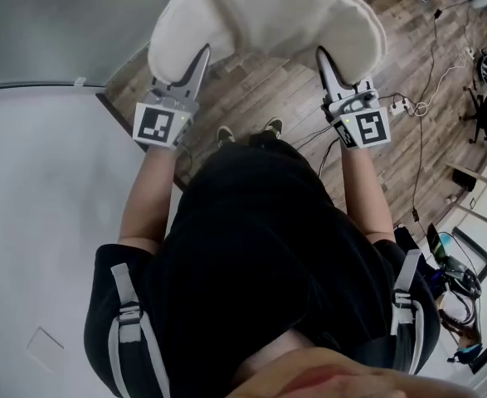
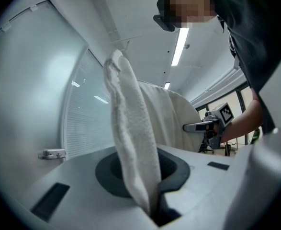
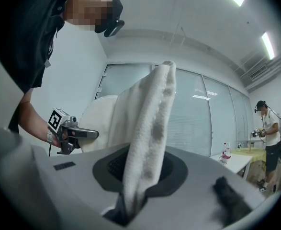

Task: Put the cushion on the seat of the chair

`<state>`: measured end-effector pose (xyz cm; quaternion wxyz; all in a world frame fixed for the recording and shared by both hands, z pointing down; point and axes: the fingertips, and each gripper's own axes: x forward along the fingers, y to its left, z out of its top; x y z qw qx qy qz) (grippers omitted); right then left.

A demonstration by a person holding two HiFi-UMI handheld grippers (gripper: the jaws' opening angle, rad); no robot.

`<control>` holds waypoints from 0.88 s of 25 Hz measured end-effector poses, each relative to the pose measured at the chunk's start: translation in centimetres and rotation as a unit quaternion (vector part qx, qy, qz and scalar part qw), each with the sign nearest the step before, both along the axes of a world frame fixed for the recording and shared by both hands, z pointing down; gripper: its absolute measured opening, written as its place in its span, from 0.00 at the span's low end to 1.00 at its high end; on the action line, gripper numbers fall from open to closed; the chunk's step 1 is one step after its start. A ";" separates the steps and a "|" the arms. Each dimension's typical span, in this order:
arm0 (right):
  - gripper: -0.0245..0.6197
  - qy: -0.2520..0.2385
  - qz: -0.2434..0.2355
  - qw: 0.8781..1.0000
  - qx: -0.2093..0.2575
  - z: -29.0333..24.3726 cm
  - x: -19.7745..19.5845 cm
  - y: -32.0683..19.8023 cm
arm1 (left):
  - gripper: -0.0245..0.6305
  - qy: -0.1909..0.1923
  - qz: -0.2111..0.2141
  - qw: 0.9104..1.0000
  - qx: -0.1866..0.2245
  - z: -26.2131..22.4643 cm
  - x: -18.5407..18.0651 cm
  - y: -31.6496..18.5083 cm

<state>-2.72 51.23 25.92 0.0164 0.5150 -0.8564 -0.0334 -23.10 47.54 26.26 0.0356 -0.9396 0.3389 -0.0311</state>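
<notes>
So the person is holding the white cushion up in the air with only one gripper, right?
Not one, both. In the head view the left gripper and the right gripper each pinch an edge of the white cushion, holding it up in the air.

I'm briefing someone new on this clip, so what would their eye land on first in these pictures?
First the big cream cushion, held out in front of the person above the wooden floor. The left gripper and the right gripper each pinch its near edge, one at each side, jaws closed on the fabric. A white surface fills the left of the head view.
</notes>
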 end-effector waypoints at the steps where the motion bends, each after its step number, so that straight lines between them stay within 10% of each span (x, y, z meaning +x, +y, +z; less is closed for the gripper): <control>1: 0.13 -0.001 0.000 1.000 -0.001 0.2 0.3 -0.1 | 0.12 0.000 0.000 1.000 0.000 0.1 0.2 -0.1; 22: 0.14 -0.008 -0.017 1.000 0.012 2.0 8.1 -4.2 | 0.12 -0.005 -0.013 1.000 0.006 1.9 7.0 -3.7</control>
